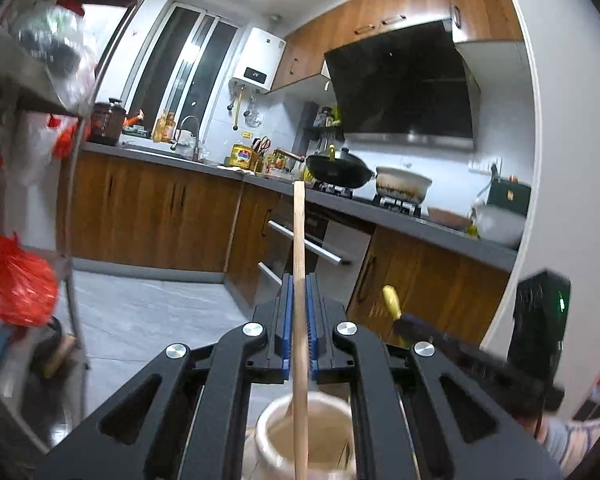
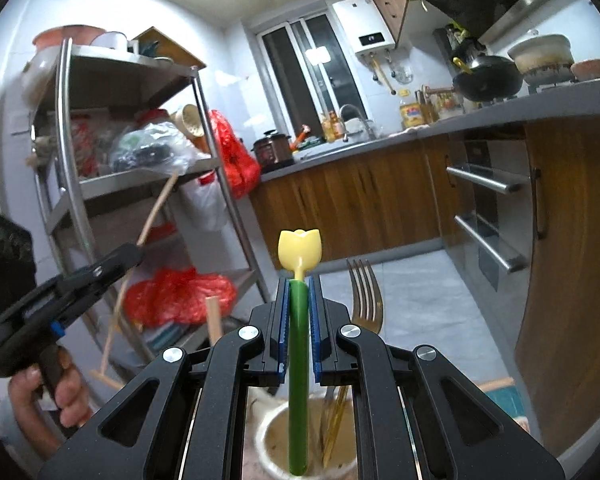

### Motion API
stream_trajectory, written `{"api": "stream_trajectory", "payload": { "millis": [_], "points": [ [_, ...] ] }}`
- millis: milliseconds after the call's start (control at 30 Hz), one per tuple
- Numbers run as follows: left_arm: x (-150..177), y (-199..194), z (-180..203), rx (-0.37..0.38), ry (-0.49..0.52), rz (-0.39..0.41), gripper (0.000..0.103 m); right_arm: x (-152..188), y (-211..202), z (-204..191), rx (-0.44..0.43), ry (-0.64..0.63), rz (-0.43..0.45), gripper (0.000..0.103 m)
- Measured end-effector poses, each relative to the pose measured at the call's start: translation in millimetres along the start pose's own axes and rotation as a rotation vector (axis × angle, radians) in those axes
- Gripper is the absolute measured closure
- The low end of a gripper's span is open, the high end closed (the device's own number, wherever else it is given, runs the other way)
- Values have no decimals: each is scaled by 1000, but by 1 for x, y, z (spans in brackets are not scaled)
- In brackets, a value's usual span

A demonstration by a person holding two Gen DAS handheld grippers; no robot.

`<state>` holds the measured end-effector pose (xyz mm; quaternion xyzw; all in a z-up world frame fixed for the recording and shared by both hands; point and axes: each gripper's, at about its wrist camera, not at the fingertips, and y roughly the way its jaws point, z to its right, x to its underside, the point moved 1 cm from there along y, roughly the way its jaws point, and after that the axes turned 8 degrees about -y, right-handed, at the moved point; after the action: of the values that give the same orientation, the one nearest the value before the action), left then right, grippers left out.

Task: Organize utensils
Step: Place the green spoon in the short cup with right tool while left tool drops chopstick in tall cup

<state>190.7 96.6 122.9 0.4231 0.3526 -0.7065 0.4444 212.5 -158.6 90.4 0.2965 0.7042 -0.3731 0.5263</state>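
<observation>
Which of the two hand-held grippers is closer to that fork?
Right. The right hand-held gripper, shut on a tulip-topped green stick, sits just beside the fork. The left hand-held gripper is off to the side, holding a wooden stick.

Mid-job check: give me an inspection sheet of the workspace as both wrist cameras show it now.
Surface: grey tiled floor; no work surface visible.
Job's things: wooden stick in left tongs; green tulip-topped utensil in right tongs; cream holder jar below; fork standing in it.
Clutter: red bags on metal rack.
Grippers: both tongs shut on their utensils.
Cables: nothing seen.
Surroundings: kitchen counter, black wok, white pot.
</observation>
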Motion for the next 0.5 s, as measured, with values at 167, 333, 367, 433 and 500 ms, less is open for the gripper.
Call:
{"api": "stream_trajectory", "payload": {
  "millis": [167,333,367,433,500],
  "points": [
    [12,29,-11,-7,-50,27,97,5,16,0,2,-13,11,93],
    [22,42,-21,4,-76,6,97,15,22,-1,-6,-30,-7,93],
    [23,44,-22,9,-77,-6,97,17,23,-2,-6,-30,-16,93],
    [26,41,-25,19,-79,-28,97,21,26,-1,-16,-29,-47,93],
    [28,35,-29,19,-76,-37,97,25,26,-2,-28,-41,-70,93]
  ]
}}
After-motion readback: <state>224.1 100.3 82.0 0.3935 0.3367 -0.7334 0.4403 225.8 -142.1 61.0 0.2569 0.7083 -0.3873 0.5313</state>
